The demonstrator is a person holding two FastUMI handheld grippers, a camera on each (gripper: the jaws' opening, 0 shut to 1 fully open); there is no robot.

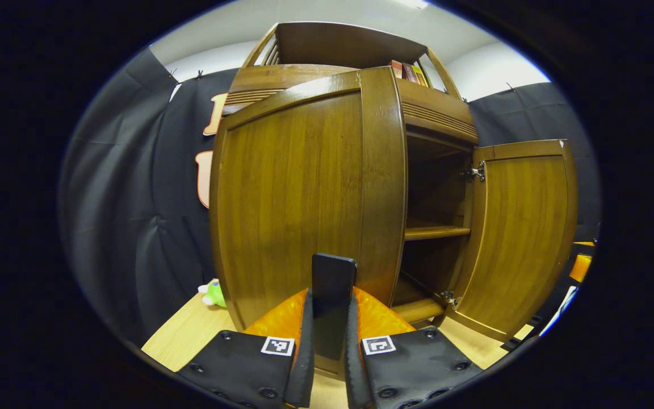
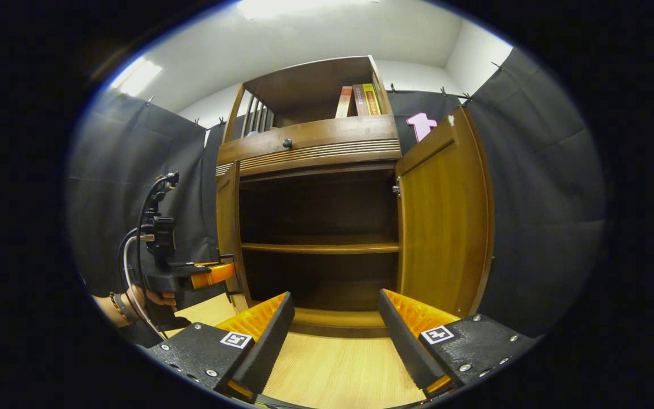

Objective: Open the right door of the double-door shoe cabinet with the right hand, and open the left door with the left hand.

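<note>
The brown wooden shoe cabinet (image 2: 310, 142) stands with both doors swung out. In the left gripper view the left door (image 1: 293, 193) is close in front of me, and my left gripper (image 1: 331, 304) is shut on its upright black handle (image 1: 334, 272). The right door (image 1: 523, 227) hangs wide open beyond it. In the right gripper view my right gripper (image 2: 335, 335) is open and holds nothing, low in front of the dark interior. There the right door (image 2: 446, 227) stands to its right, and the left door (image 2: 227, 227) shows edge-on. The left gripper (image 2: 191, 275), held by a hand (image 2: 145, 298), is at that door.
Inside, one shelf board (image 2: 318, 247) crosses the cabinet at mid-height. Books (image 2: 361, 99) stand on the open top shelf above a drawer knob (image 2: 286, 143). A green toy (image 1: 213, 292) lies on the light wooden surface (image 2: 332, 369) left of the cabinet. Black cloth walls surround the booth.
</note>
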